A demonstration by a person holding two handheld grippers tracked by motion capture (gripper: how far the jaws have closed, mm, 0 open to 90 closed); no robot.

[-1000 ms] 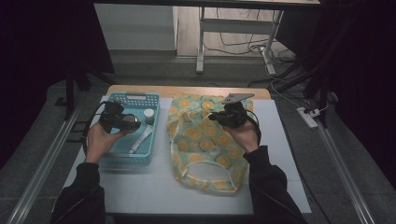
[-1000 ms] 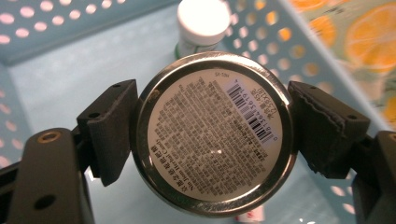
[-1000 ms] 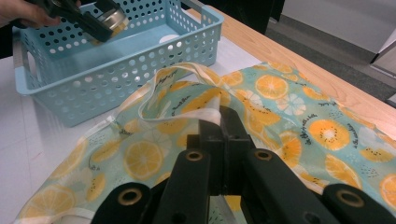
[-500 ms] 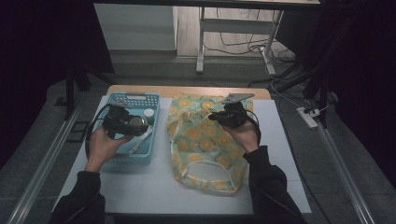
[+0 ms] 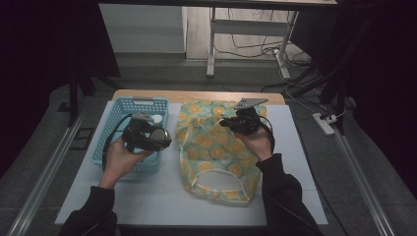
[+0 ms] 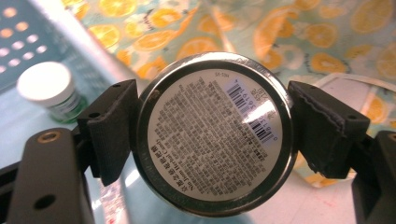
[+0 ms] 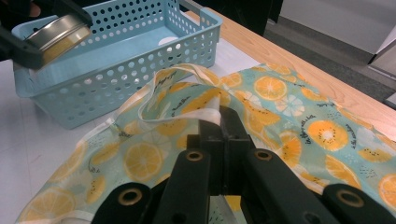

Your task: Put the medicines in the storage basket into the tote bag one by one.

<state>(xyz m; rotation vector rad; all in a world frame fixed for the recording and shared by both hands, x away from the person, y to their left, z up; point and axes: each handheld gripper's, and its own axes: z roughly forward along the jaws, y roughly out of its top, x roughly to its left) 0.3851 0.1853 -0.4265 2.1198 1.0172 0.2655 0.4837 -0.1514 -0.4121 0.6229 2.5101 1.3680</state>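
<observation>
- The left gripper (image 5: 160,136) holds a round metal tin (image 6: 215,135) between its two black pads, one pad pressing on each side of the rim.
- In the left gripper view the tin's flat printed face, with small text and a barcode, is turned toward that gripper's camera.
- Beyond this gripper lies the orange-patterned cloth bag (image 5: 216,147); beside it, in the blue basket (image 5: 123,105), stands a small white-capped jar (image 6: 49,88).
- From the high view, the tin sits over the basket's edge nearest the bag, lifted clear of the basket floor.
- The right gripper (image 5: 227,123) has its jaws pressed together on a fold of the bag's cloth at the opening, raising the cream-edged rim just ahead of its tips.
- In the right gripper view the basket stands ahead of that gripper and to its left, past the bag's raised rim, with the tin above its near corner.
- Bag and basket both rest on the white table (image 5: 147,196).
</observation>
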